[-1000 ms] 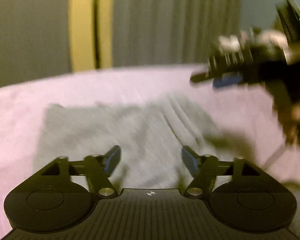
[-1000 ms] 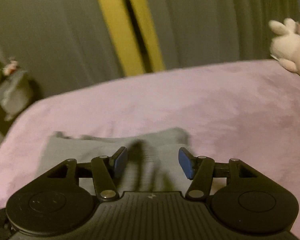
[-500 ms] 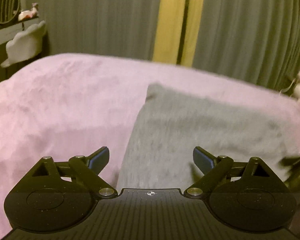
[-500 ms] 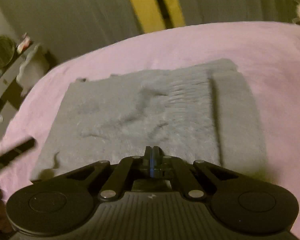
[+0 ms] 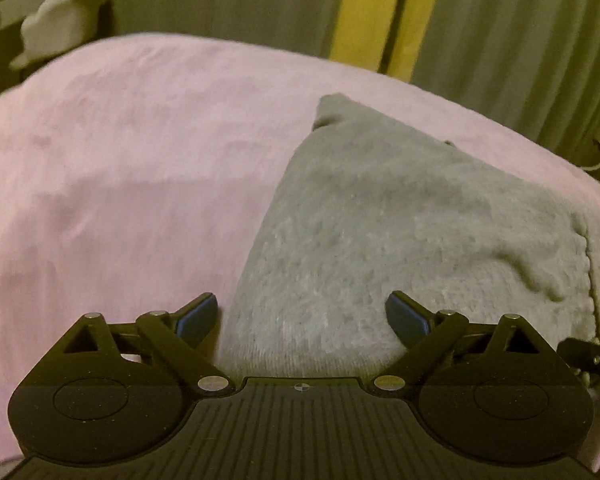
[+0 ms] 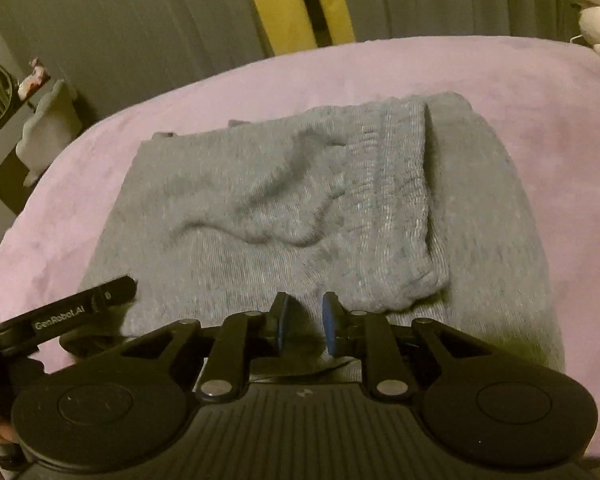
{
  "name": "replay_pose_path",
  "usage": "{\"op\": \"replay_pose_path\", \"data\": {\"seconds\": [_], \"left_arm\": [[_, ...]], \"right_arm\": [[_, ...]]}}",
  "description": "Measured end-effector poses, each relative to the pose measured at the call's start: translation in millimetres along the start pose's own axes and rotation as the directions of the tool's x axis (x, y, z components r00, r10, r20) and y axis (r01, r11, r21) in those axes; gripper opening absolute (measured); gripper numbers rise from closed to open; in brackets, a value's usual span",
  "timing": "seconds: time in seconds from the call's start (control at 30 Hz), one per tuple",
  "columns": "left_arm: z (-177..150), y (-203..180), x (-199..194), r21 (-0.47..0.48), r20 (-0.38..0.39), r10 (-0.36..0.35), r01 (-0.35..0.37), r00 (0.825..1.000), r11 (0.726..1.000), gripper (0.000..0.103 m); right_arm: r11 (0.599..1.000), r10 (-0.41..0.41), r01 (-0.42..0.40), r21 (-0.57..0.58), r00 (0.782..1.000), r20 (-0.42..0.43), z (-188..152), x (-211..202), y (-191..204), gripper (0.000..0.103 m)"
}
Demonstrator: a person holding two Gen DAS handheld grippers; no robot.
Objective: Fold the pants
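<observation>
Nearby, folded grey sweatpants [image 6: 300, 200] lie on the pink blanket [image 6: 540, 100], the left gripper [image 5: 302, 314] spread wide, the right gripper [image 6: 304, 322] narrowly parted, empty, beside a "GenRobot.AI" label [image 6: 60, 313].

Pants [image 6: 284, 200]: grey knit with ribbed waistband. Bed cover [image 5: 120, 140]: pink, plain. Curtains [image 6: 140, 20]: grey-green with a yellow stripe [image 6: 284, 4]; tongs [image 5: 302, 314]: black with blue pads [image 5: 198, 316].

Your grey knit pants [image 6: 284, 200] lie folded into a rough rectangle on the pink bed [image 6: 540, 100], ribbed waistband doubled over on top, a few wrinkles across the middle.
</observation>
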State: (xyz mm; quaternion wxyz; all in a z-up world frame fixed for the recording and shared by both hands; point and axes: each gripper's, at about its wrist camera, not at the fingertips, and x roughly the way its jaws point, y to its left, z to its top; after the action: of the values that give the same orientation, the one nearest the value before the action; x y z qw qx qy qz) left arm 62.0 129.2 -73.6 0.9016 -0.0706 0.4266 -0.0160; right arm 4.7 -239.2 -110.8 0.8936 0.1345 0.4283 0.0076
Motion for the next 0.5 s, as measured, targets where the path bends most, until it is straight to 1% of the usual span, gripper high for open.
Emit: {"op": "replay_pose_path", "data": {"seconds": [0.07,0.17,0.2,0.27,0.37,0.43,0.47,0.5], "left_arm": [[0,1,-3,-0.006,-0.002,0.009,-0.009,1.000,1.000,0.096],[-2,0,-9,-0.006,-0.006,0.031,-0.031,0.999,1.000,0.096],[-3,-1,-11,-0.009,-0.011,0.038,-0.039,0.999,0.999,0.096],[-3,0,-20,-0.023,-0.021,0.044,-0.045,0.999,0.999,0.096],[-6,1,-43,-0.040,-0.013,0.044,-0.044,0.999,0.998,0.096],[-8,-2,-60,-0.019,0.023,0.027,-0.027,0.999,0.999,0.096],[-10,-5,-69,0.002,0.044,0.021,-0.021,0.999,1.000,0.096],[-10,-9,-77,0.027,0.067,0.021,-0.023,0.998,0.999,0.096]], "right_arm": [[0.998,-0.024,0.023,-0.067,1.000,-0.007,-5,-4,5,0.018],[0.979,-0.066,0.067,-0.191,0.998,0.014,-14,-3,22,0.019],[0.975,-0.076,0.079,-0.206,0.997,0.023,-20,-3,28,0.019],[0.969,-0.090,0.097,-0.227,0.995,0.041,-21,0,32,0.019],[0.965,-0.072,0.090,-0.247,0.994,0.080,-30,-7,28,0.028],[0.968,-0.060,0.080,-0.238,0.994,0.089,-33,-10,28,0.033],[0.973,-0.047,0.063,-0.224,0.996,0.076,-32,-12,26,0.041],[0.979,-0.030,0.040,-0.198,0.998,0.053,-31,-14,25,0.057]]}}
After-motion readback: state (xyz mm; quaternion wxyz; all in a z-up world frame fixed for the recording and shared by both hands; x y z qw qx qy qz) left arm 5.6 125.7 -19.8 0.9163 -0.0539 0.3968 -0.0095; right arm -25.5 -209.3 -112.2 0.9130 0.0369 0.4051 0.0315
